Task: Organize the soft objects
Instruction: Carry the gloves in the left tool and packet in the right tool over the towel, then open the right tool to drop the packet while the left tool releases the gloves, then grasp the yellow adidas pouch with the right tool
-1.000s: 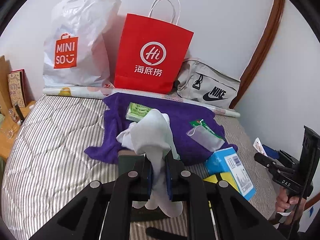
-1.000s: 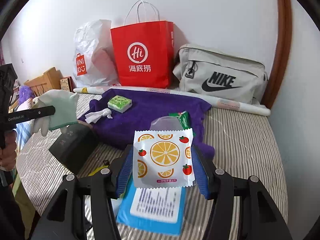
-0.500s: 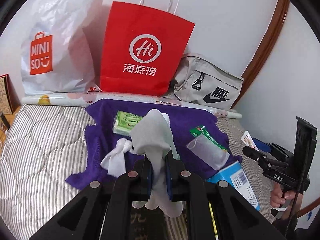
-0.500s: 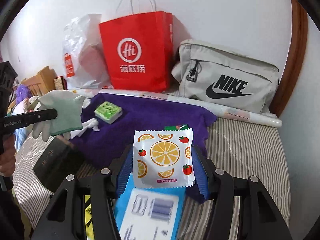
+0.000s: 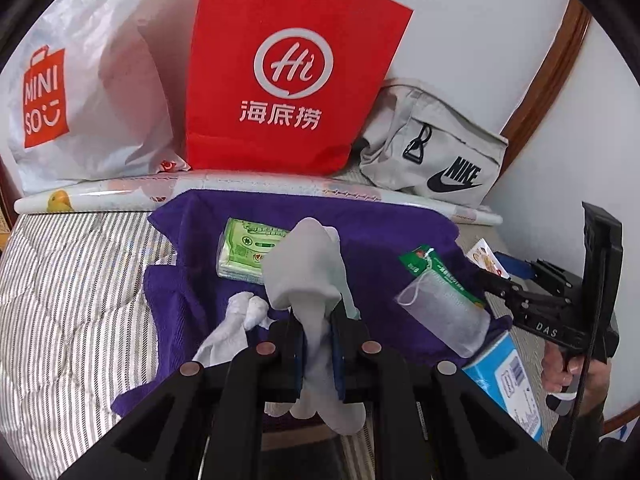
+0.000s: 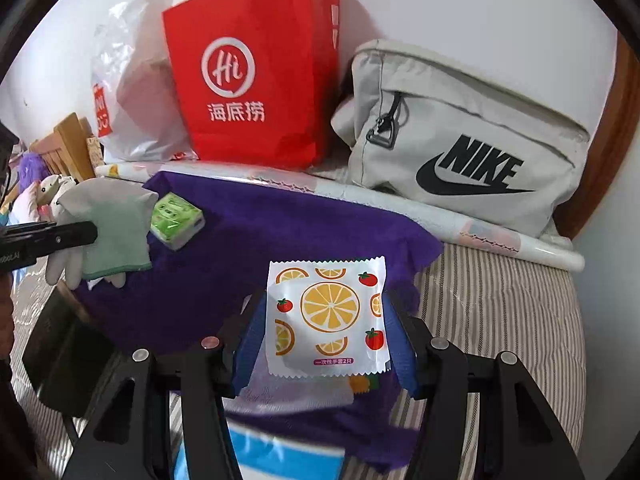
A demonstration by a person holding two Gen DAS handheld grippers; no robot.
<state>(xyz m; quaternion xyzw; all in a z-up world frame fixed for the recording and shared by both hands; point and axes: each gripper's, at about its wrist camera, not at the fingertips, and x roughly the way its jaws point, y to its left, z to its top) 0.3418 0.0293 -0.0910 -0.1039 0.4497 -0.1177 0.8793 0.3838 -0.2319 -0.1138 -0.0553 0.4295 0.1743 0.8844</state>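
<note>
Striped bedding [image 6: 500, 320] carries a purple towel [image 5: 380, 236] spread as the gathering spot, and both grippers hang over it, seemingly to deliver: the left gripper [image 5: 316, 340] is pinched tight on a limp pale glove [image 5: 304, 268], the right gripper [image 6: 326, 332] clasps an orange-print sachet [image 6: 328, 316] by its edges
</note>
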